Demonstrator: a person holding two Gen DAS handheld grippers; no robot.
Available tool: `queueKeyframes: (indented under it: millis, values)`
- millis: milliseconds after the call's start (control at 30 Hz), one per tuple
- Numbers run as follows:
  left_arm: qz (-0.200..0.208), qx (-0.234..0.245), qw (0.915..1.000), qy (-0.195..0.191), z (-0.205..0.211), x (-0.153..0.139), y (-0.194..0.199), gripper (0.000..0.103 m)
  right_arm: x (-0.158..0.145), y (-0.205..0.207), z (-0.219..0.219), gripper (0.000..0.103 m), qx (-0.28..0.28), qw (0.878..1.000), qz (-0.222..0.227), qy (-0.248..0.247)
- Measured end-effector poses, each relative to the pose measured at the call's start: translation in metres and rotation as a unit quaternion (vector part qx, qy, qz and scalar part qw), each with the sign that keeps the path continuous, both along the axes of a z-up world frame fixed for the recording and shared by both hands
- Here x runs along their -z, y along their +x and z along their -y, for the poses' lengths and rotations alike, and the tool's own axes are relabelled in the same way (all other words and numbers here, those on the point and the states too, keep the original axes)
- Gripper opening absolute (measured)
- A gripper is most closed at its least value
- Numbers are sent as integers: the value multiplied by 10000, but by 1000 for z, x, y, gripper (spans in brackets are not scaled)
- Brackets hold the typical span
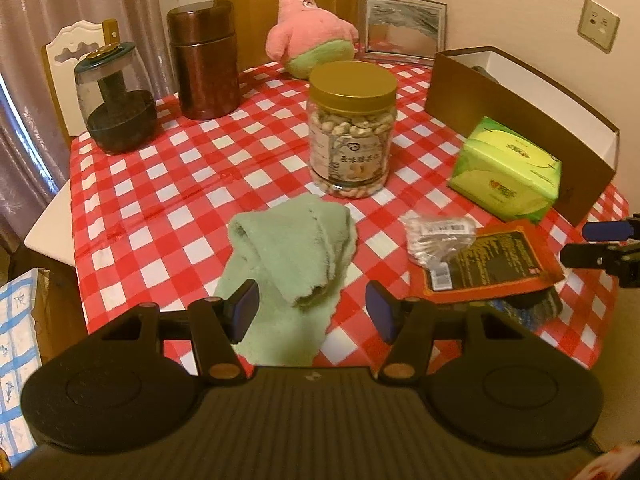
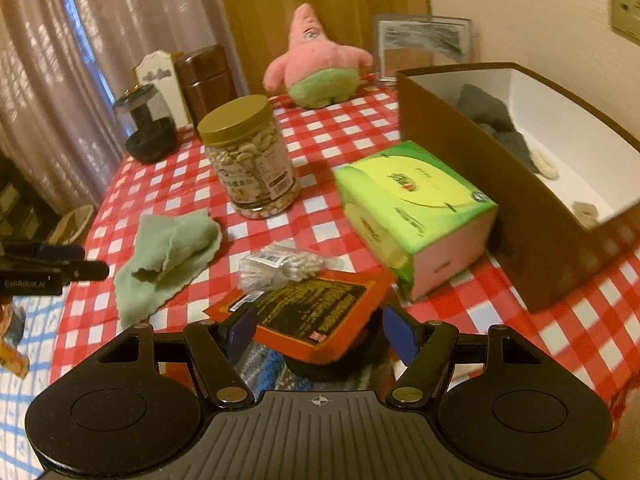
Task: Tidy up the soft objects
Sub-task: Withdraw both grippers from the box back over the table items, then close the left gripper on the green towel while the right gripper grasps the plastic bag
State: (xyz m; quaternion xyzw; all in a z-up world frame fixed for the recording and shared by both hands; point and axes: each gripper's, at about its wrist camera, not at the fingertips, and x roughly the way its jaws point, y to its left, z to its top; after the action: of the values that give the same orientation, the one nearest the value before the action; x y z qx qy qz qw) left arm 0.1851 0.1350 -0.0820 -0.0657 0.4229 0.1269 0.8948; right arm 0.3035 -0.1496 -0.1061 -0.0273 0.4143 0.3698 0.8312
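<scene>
a nut jar [image 1: 352, 128] stands just behind the crumpled green cloth [image 1: 292, 248], whose long axis runs toward the table's near edge. the left gripper [image 1: 310, 312] hangs open over it, and the right gripper [image 2: 318, 330] is open too, holding nothing.

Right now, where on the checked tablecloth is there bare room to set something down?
Bare cloth lies left of the gold-lidded nut jar, between the dark glass canister and the crumpled green towel. It is crowded between the towel and the open brown box.

On the bench [image 1: 192, 184], the cloth [image 1: 288, 240] lies before the jar [image 1: 352, 128]. The tissue pack [image 1: 506, 168] sits right, against the box [image 1: 520, 108]. The plush toy [image 1: 308, 28] stands behind.
</scene>
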Motion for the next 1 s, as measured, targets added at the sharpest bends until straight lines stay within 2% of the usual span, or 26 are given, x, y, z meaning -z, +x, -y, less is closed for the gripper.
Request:
queueKeyframes:
  millis: [600, 800, 1000]
  values:
    - [-24, -144, 9999, -6, -16, 19, 42, 58, 29, 33, -68, 70, -946, 9938, 328, -480]
    - [-131, -220, 9997, -4, -26, 28, 48, 58, 46, 42, -104, 70, -1625, 9804, 663, -894]
    - [-202, -314, 9993, -74, -37, 35, 50, 61, 67, 57, -127, 70, -2177, 9649, 723, -1279]
